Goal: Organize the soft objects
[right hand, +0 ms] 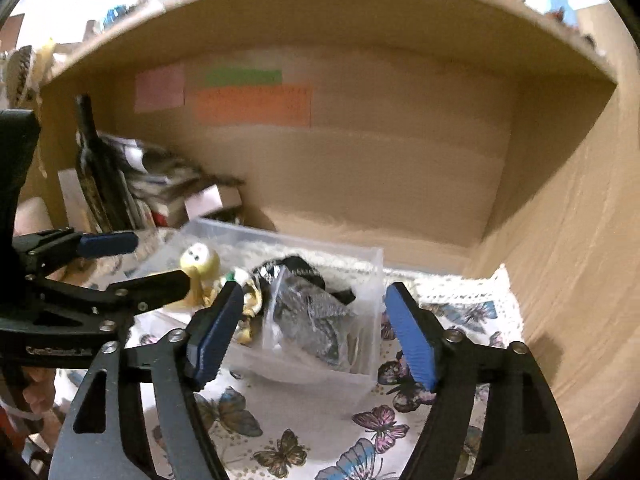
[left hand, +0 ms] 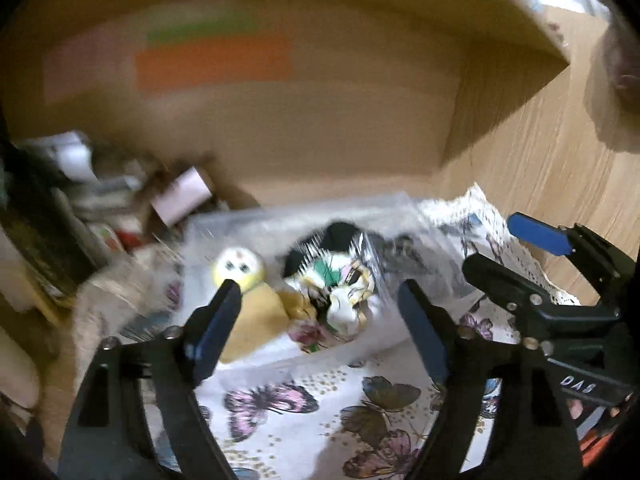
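Observation:
A clear plastic bin (right hand: 362, 280) stands on a butterfly-print cloth (right hand: 304, 412) inside a wooden shelf. It holds a yellow doll with a white face (right hand: 199, 258), a patterned cloth bundle (left hand: 344, 292) and a dark grey fabric in clear wrap (right hand: 316, 316). My left gripper (left hand: 320, 300) is open and empty, just in front of the bin; it also shows in the right wrist view (right hand: 136, 258). My right gripper (right hand: 314, 304) is open and empty, facing the bin's near wall; it also shows in the left wrist view (left hand: 504, 248).
The shelf's back wall (right hand: 380, 168) carries pink, green and orange paper notes (right hand: 252, 104). A dark bottle (right hand: 94, 168) and a pile of boxes and papers (right hand: 184, 196) stand at the back left. The right side wall (right hand: 568, 240) is close.

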A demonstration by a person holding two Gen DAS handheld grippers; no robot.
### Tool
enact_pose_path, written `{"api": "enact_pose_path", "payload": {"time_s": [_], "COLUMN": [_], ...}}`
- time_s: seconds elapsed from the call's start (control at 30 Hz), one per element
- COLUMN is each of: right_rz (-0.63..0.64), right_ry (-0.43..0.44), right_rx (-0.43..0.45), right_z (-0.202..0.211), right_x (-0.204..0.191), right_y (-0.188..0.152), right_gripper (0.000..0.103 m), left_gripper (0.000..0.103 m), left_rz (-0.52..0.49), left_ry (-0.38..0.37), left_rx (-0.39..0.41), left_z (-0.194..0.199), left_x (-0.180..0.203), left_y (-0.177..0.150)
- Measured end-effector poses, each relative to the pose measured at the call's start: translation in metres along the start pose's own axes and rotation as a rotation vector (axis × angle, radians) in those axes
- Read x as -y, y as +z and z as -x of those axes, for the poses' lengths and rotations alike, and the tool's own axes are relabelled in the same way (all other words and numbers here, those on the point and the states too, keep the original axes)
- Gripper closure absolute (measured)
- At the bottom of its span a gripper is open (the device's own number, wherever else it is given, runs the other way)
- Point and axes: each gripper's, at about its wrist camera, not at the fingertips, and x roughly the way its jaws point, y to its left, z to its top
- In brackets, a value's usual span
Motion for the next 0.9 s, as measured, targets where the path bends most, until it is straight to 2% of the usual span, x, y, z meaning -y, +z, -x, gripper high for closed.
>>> {"api": "enact_pose_path", "payload": {"time_s": [0.17, 0.4, 0.53, 0.6, 0.63, 0.67, 0.7, 0.9], "right_rz": [0.002, -0.012, -0.025, -0.038, -0.046, -0.054, -0.059, -0.076], "right_ry": [-0.003, -0.007, -0.010, -0.003, 0.000, -0.002, -0.005, -0.007], "right_rx": [0.072, 0.147, 0.189, 0.212, 0.225, 0.242, 0.253, 0.280], "right_z": [0.027, 0.056, 0.069, 0.078, 0.082, 0.086, 0.088, 0.099], "right_x": [-0.005, -0.009, -0.008, -0.007, -0.007, -0.006, -0.007, -0.005], "right_y": [0.007, 0.011, 0.014, 0.014, 0.014, 0.014, 0.014, 0.014], "right_gripper": [0.023, 0.021, 0.019, 0.014, 0.008, 0.002, 0.000, 0.000], "left_gripper": [0.012, 0.011, 0.003, 0.003, 0.001, 0.001, 0.001, 0.000], "left_rz": [-0.019, -0.032, -0.017, -0.012, -0.015, -0.014, -0.012, -0.007], "left_ry": [0.030, 0.045, 0.061, 0.084, 0.095, 0.100, 0.106, 0.112], "left_rx": [0.116, 0.210, 0.253, 0.290, 0.307, 0.315, 0.329, 0.359], "left_z": [0.043, 0.084, 0.104, 0.116, 0.122, 0.124, 0.129, 0.143], "left_x": [0.000, 0.005, 0.002, 0.000, 0.000, -0.001, -0.001, -0.002], "left_y": [0.003, 0.005, 0.001, -0.001, -0.002, -0.003, -0.003, -0.006]}}
